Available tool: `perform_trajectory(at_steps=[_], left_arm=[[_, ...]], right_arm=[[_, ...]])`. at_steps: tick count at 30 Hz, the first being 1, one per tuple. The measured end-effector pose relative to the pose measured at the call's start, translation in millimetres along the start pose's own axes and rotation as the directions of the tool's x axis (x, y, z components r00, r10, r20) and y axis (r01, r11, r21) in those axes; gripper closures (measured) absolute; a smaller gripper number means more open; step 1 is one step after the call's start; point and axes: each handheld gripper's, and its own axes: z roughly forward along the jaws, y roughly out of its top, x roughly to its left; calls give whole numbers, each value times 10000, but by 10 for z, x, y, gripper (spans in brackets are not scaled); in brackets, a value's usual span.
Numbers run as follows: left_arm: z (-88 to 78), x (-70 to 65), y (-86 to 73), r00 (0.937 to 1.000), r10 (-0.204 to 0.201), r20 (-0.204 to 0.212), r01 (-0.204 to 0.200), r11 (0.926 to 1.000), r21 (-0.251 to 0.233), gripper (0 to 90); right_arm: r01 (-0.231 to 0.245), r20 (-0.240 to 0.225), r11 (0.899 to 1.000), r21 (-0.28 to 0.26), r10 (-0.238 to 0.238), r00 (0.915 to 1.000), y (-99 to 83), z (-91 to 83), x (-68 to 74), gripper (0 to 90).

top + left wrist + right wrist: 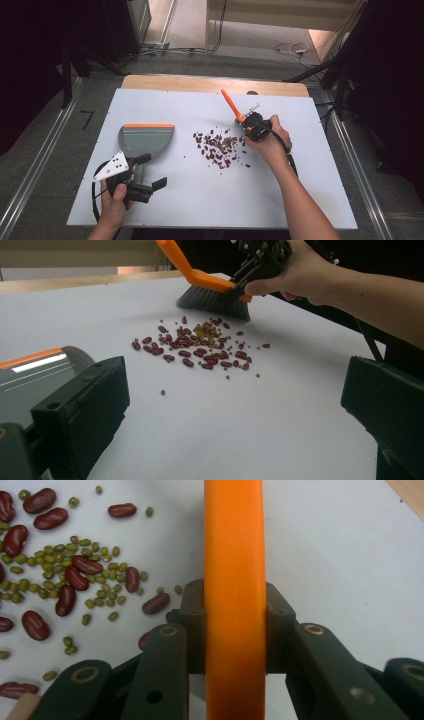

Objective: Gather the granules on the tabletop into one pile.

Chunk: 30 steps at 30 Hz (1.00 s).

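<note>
dustpan cut off at the left edge — brush handle runs past the top edge.

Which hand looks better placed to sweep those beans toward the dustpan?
The right. Its fingers already clamp the orange brush, whose bristles sit just behind the beans. The left gripper is open beside the dustpan.

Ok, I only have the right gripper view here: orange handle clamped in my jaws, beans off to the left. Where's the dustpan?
Observer: The dustpan lies left of the beans, orange lip facing away from the person.
Operator: Is the left gripper holding it?
Observer: No. The left gripper is open beside its handle, nothing between the jaws.
Operator: And where are my bristles?
Observer: The brush, held by the right gripper, has its bristles at the far edge of the pile.
</note>
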Motion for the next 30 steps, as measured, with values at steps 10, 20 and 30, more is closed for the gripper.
perform_trajectory(at_steps=[10,20,30], left_arm=[[33,-4,-2,9999,-27,100,26,9999,102,3],[33,-4,-2,10000,-2,100,1,9999,120,3],[24,-5,1,9999,40,94,-41,9999,125,3]], right_arm=[[577,-256,9983,-118,-580,9980,-19,-39,197,682],[1064,-578,9935,-407,-1087,9924,-53,-130,441,681],[1567,-978,9862,-528,-1613,9820,-115,-229,590,681]])
